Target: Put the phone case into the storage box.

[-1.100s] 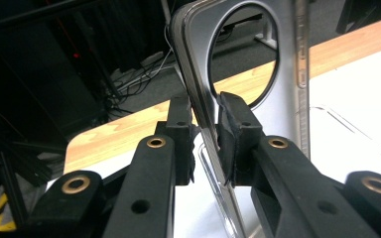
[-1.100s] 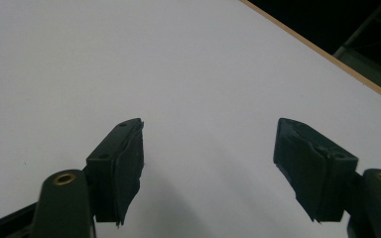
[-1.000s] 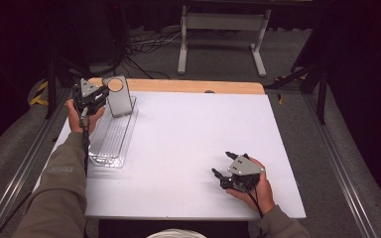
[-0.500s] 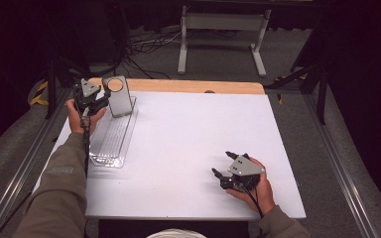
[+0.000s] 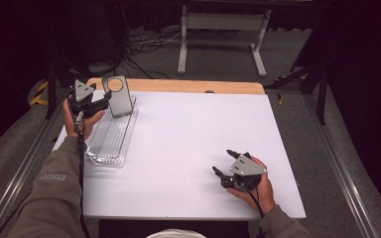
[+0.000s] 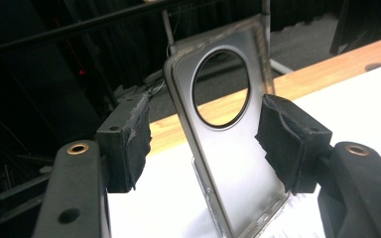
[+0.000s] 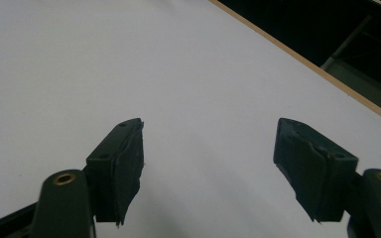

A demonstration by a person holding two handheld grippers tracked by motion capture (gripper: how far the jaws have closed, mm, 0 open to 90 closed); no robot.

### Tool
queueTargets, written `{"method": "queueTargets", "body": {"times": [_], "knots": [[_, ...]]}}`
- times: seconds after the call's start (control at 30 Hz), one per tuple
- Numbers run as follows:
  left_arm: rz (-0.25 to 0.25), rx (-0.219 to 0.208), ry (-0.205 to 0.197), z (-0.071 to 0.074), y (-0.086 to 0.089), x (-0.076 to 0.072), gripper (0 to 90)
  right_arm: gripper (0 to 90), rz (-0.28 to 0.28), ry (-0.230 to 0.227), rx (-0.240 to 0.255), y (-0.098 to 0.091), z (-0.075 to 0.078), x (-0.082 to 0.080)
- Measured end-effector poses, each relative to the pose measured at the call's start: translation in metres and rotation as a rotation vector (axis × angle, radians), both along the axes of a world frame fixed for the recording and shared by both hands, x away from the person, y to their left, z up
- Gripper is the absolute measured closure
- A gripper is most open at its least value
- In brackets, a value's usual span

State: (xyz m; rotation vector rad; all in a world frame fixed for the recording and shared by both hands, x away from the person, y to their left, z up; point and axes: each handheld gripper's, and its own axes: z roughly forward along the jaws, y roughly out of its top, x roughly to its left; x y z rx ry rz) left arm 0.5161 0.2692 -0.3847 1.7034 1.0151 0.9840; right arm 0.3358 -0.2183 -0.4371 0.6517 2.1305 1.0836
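Left gripper (image 6: pixel 203 144) jaws have just been opening since a second ago, letting go of the grey plate (image 6: pixel 228 148).
Grey plate with round hole stands tilted in far end of clear tray (image 5: pixel 110 144), far-left on white table (image 5: pixel 198 129); it sits between spread pads (image 6: pixel 129 139), gaps on both sides, no contact. Right gripper (image 5: pixel 230 163) rests near-right, jaws wide apart, nothing between them.

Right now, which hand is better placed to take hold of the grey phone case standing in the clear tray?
Left. The left gripper has just been opening around the phone case; the right gripper rests far across the table.
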Motion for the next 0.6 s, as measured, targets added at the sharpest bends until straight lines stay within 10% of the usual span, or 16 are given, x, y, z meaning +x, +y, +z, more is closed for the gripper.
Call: {"method": "queueTargets", "body": {"times": [0.6], "knots": [[-0.065,-0.072,-0.053,0.0,-0.002,-0.031,31.0,28.9,-0.01,-0.019,0.005,-0.002,0.003,0.0]]}}
